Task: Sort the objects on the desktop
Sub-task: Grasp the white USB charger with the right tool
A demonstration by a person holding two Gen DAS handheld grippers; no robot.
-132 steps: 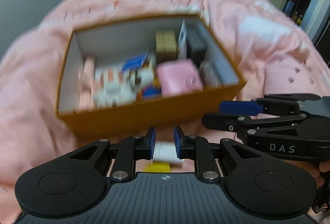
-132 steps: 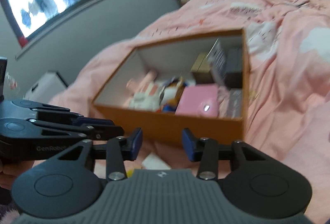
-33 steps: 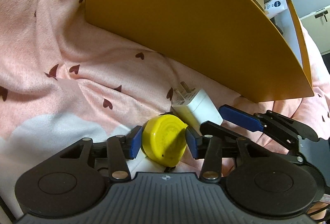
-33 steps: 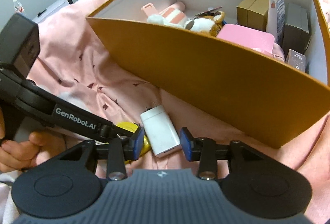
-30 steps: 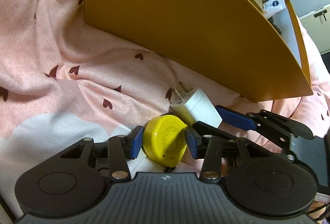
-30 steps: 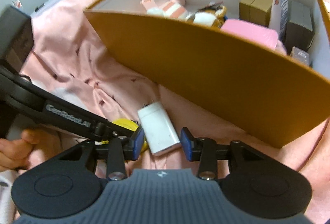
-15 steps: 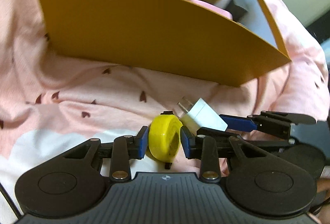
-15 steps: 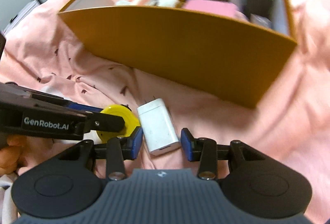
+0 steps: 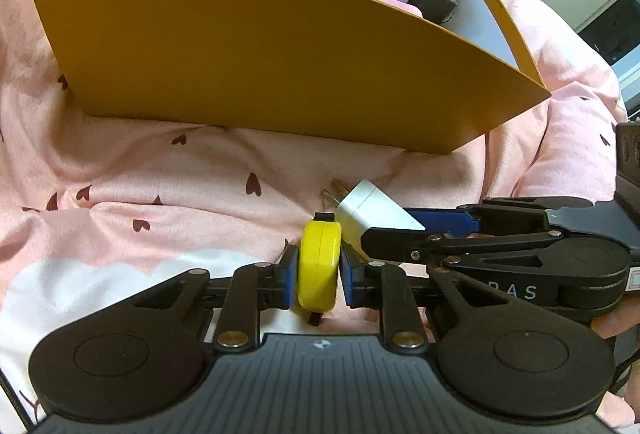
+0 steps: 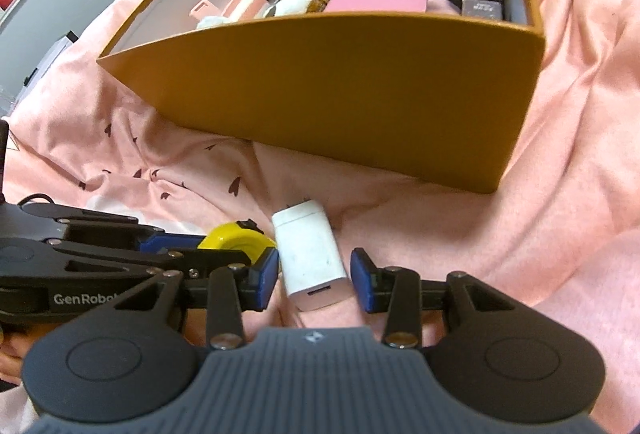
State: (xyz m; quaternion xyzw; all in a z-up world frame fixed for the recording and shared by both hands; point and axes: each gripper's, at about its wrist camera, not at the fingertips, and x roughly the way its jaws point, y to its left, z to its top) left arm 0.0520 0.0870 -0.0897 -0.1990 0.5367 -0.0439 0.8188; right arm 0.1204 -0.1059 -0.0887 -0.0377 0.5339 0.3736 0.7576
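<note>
Now left gripper (image 9: 319, 280) clamps the yellow tape measure (image 9: 319, 266) edge-on. Right gripper (image 10: 314, 284) sits released around the white charger (image 10: 310, 254), near side of the orange box (image 10: 360, 86).

A round yellow tape measure (image 9: 319, 266) stands on edge, pinched between the left jaws. A white charger plug (image 10: 310, 254), prongs pointing away, lies flat between the spread right jaws, touching neither. An orange box (image 10: 360, 90) stands beyond both.
</note>
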